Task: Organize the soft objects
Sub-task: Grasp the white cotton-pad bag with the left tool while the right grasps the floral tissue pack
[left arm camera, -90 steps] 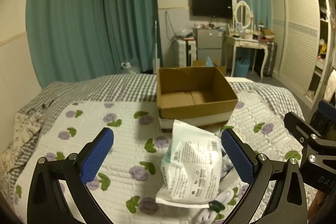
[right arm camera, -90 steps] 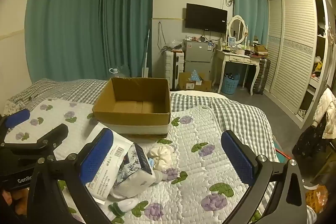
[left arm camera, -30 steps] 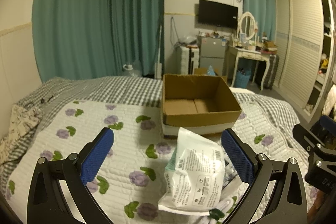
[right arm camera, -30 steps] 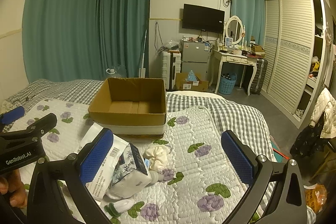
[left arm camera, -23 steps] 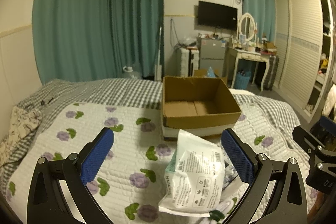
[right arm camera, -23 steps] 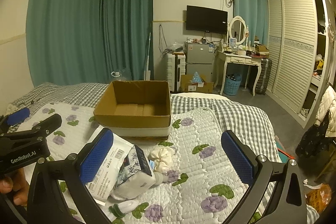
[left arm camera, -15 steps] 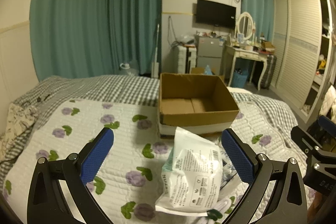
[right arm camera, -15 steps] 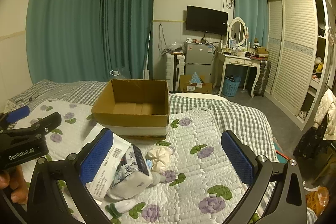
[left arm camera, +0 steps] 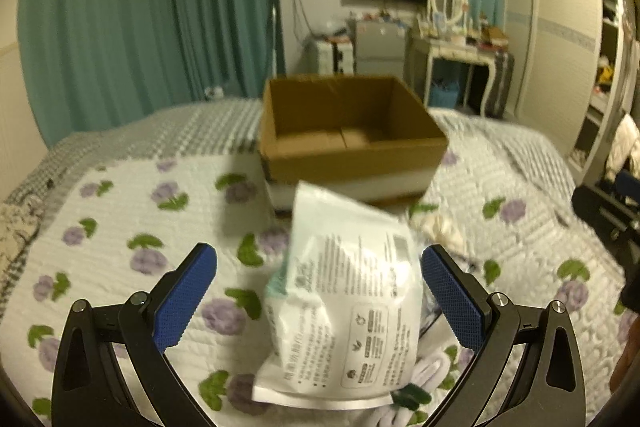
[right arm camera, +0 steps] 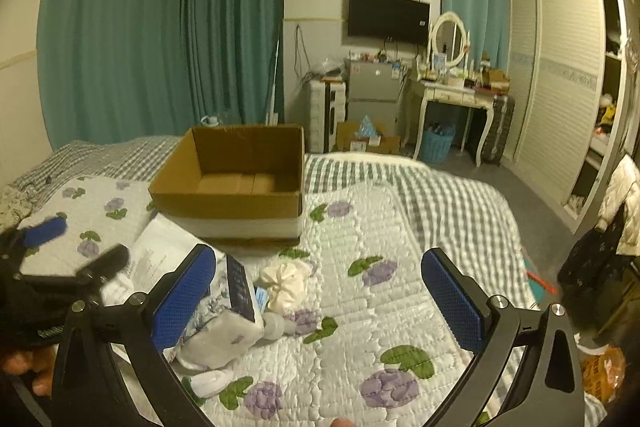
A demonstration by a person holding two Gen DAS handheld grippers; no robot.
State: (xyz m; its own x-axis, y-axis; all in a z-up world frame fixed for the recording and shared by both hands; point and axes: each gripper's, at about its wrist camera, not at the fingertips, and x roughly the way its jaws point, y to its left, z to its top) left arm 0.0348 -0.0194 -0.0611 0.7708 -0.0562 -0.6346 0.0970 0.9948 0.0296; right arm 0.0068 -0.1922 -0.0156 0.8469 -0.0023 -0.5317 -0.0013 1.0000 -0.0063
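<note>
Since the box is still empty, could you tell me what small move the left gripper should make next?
Probably ease the left gripper forward and down, then close on the white packet: its jaws are open and the packet lies between them, with the empty cardboard box just beyond.

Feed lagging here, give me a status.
Left gripper open around white packet. Right gripper open, holding nothing. Cardboard box empty. Path clear.

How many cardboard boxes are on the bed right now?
1. The open cardboard box sits on the quilt, just beyond the pile of soft packs. Another carton stands on the floor by the fridge, not on the bed. Nothing shows inside the open box.
</note>
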